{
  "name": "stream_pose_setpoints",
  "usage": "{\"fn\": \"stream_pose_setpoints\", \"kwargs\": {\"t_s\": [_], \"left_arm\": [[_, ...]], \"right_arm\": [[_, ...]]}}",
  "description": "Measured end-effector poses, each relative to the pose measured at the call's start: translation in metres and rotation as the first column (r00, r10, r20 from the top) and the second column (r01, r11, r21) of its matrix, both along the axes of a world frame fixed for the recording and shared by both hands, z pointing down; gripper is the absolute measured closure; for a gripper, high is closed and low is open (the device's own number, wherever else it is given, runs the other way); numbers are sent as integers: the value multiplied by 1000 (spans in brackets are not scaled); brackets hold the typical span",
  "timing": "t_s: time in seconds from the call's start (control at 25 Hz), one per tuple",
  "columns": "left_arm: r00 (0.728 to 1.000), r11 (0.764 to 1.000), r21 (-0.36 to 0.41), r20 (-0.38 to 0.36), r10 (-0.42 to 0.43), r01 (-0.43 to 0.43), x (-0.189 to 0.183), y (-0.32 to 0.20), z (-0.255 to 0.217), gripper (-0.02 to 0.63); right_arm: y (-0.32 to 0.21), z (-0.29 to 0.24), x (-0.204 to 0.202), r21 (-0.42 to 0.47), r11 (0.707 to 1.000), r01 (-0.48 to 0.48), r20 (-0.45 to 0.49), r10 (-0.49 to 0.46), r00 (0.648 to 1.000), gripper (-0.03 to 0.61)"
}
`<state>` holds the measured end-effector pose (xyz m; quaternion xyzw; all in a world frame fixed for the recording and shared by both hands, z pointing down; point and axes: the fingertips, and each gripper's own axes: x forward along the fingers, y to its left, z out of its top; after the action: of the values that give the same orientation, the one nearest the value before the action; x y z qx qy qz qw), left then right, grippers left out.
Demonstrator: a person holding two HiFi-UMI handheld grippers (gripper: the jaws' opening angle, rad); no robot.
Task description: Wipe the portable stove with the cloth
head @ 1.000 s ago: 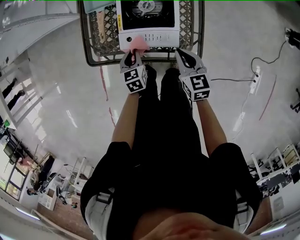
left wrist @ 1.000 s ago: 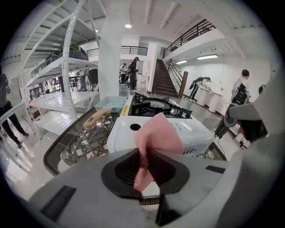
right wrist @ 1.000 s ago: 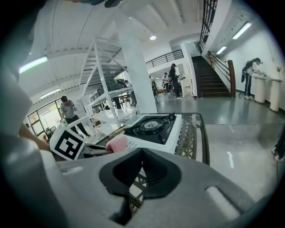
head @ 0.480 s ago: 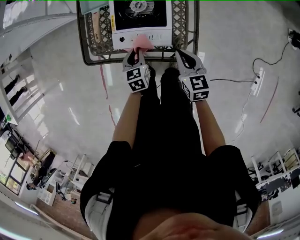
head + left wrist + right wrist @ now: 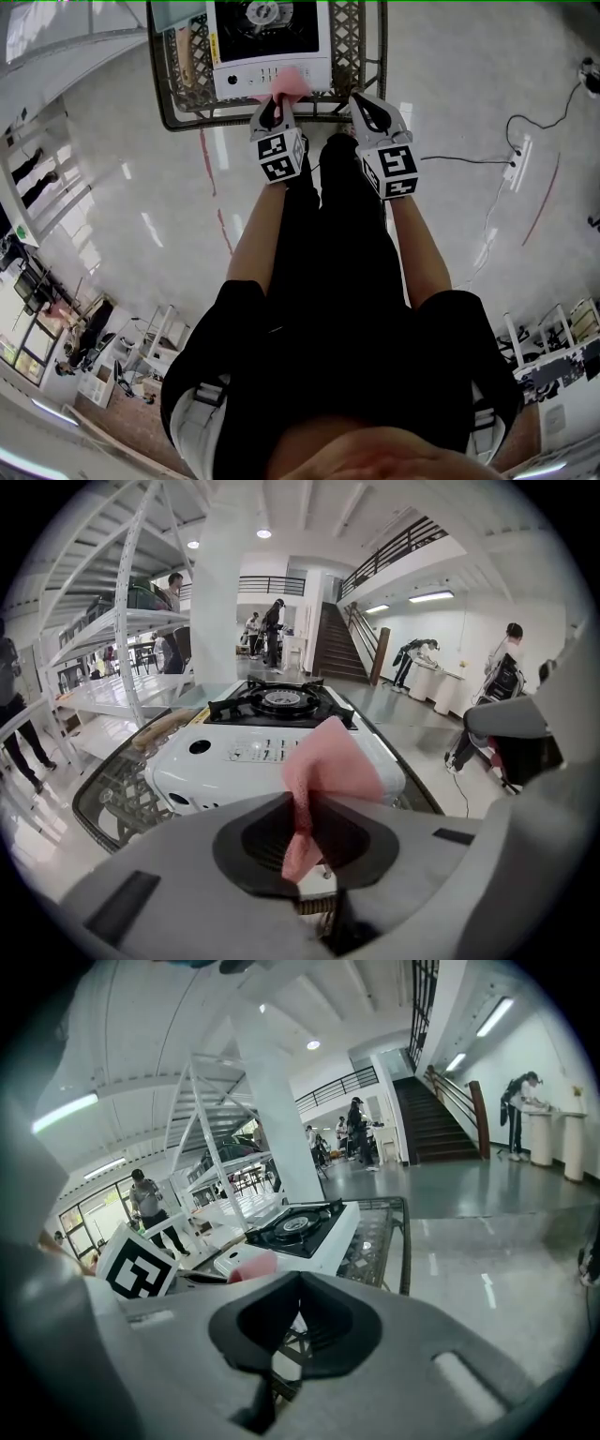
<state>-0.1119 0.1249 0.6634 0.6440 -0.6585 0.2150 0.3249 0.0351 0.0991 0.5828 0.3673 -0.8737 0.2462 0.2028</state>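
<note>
**Pink cloth held at the stove's front edge**

We saw the left claw clamped on a pink cloth, which stood up from between its jaws. The cloth lay over the front edge of the white portable stove, near its right corner; we could not tell whether it touched. The stove sat on a glass-topped surface with a dark rim. The right claw hung just beside the left, jaws together and holding nothing

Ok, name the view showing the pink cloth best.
Left gripper view: the pink cloth sits large and central, pinched in the left gripper's jaws. Head view shows a small patch at the stove; right gripper view, a sliver.
</note>
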Motion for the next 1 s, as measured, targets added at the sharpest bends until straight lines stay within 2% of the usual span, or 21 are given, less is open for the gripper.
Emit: {"fn": "stream_pose_setpoints", "kwargs": {"t_s": [0.48,0.72,0.84,1.0], "left_arm": [[998,999,-11,-29,52,-52,46,-4,-2,566],[994,995,-8,-48,100,-100,70,-8,-4,566],[996,997,-14,-44,81,-82,72,-7,-6,567],[996,996,-13,-31,89,-89,80,-11,-9,568]], "right_arm": [[-2,-4,21,8,1000,-27,14,27,1000,575],[-4,-4,41,3,997,-81,10,81,997,575],[-6,-9,48,5,995,-104,23,104,994,575],[-10,-13,58,19,996,-84,19,84,996,575]]}}
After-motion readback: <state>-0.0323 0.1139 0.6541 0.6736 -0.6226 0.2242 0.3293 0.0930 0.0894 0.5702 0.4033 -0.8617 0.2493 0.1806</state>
